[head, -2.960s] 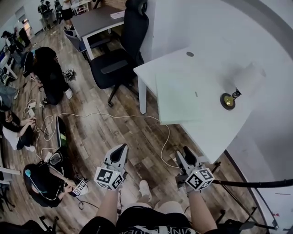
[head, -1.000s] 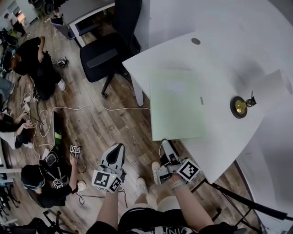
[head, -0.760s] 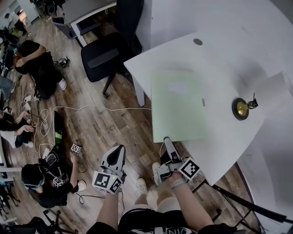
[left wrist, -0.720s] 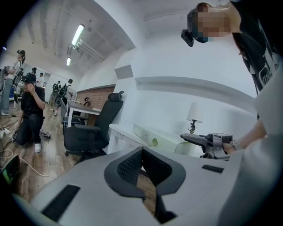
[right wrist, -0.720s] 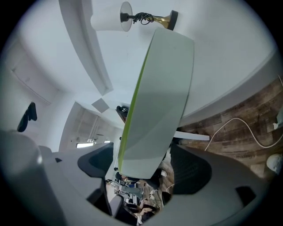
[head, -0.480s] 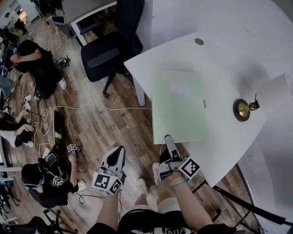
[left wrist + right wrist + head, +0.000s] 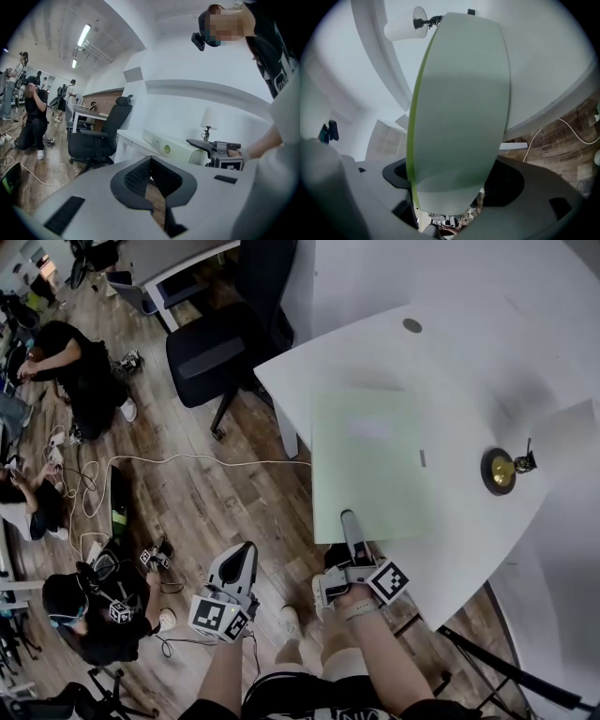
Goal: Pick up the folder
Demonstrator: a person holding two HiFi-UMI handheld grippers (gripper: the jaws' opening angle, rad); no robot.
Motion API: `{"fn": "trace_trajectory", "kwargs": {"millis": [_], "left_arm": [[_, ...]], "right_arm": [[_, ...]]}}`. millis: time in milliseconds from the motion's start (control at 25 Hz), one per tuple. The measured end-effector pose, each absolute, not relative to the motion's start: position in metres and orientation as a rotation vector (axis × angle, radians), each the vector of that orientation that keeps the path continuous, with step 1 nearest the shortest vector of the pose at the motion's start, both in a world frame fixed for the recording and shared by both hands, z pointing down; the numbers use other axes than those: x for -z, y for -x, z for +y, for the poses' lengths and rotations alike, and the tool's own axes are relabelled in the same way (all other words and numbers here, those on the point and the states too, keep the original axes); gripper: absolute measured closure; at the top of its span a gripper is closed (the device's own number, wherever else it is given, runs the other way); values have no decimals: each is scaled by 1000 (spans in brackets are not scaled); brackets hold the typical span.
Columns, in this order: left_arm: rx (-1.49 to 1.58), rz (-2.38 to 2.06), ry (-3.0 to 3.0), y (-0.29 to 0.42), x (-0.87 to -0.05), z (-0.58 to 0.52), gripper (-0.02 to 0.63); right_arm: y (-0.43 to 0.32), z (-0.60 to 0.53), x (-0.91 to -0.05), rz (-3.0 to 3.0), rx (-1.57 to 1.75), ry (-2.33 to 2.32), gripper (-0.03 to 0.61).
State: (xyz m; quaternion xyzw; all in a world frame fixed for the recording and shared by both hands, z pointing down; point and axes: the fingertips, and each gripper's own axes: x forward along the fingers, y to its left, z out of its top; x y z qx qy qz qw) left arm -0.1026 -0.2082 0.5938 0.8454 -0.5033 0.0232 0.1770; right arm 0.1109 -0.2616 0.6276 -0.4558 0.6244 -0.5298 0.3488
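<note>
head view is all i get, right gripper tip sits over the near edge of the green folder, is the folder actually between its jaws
observer: yes. In the right gripper view the folder runs in between the jaws of the right gripper. They stand apart, one on each side of it, not clamped.
operator: ok and the left gripper, holding anything
observer: no. The left gripper view shows the left gripper with its jaws together and nothing between them.
</note>
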Motion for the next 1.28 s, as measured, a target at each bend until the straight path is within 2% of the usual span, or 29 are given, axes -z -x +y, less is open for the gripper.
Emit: {"fn": "trace_trajectory", "kwargs": {"millis": [400,640,800,1280], "left_arm": [[-65,-1447,-2365,105,-598,-216,600],[-66,-1457,-2356,110,-602,-214,600],[-58,-1469,-2343,113,-598,-213,600],[-33,-1476,-2370,117,-585,-207,600]], "right_arm": [[-108,-271,-626,1574,1354,1098,207],[-109,-271,-628,1574,1367,1090,265],[-109,-270,-628,1575,1379,1103,281],[-114,-267,-616,1634,1401,1123,285]]}}
